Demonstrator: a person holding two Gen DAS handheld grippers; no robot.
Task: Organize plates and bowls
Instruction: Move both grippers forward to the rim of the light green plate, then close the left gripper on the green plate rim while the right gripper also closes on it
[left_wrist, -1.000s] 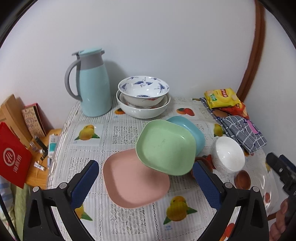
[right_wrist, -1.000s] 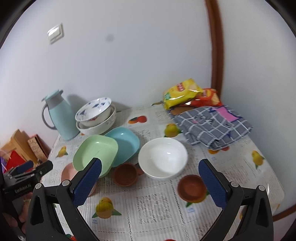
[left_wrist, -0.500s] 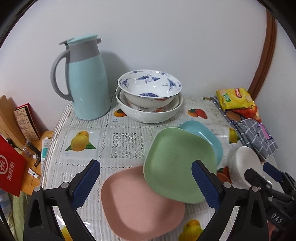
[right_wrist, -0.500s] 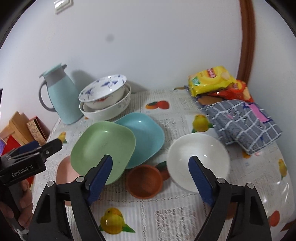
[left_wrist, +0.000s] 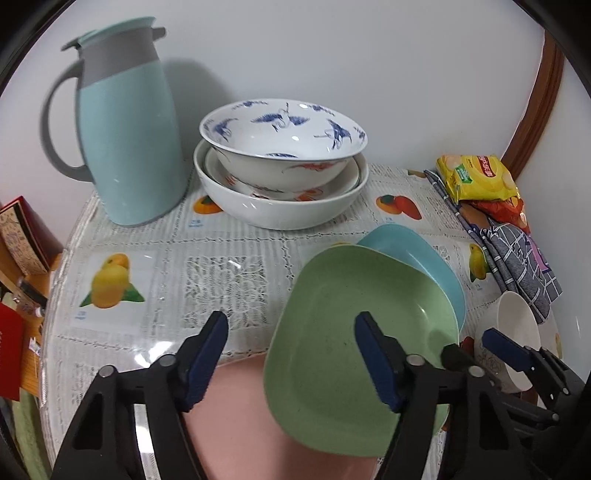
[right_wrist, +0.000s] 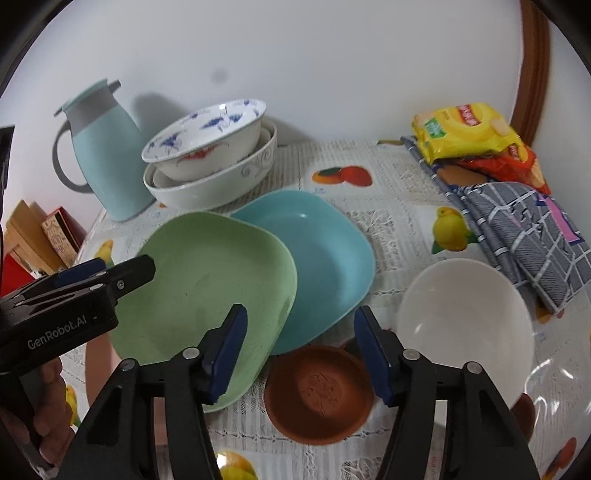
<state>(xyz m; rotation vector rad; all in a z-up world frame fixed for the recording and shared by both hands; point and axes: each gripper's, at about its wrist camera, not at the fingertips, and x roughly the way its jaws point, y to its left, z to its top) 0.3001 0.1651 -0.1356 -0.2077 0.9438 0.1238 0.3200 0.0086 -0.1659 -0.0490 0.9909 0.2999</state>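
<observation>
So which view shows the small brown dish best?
The right wrist view: the brown dish lies whole and unobstructed between that claw's fingers, beside the white bowl. The left wrist view shows nothing of it that I can make out; the green plate and the claws cover that area.

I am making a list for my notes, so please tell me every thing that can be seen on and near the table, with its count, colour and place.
Green plate: 1, green, front left, leaning over the pink and blue plates.
Blue plate: 1, light blue, centre, partly under the green one.
Pink plate: 1, pink, nearest edge, under the green one.
Patterned bowls: 3 nested, white with blue and red patterns, back.
White bowl: 1, white, right.
Brown dish: 1 clearly seen, brown, front.
Jug: 1, pale blue and grey, back left.
Snack packets: 2, yellow and red, back right.
Checked cloth: 1, grey, right.
Tablecloth: 1, white with fruit prints.
Left gripper: 1, black and blue, open.
Right gripper: 1, black and blue, open.
</observation>
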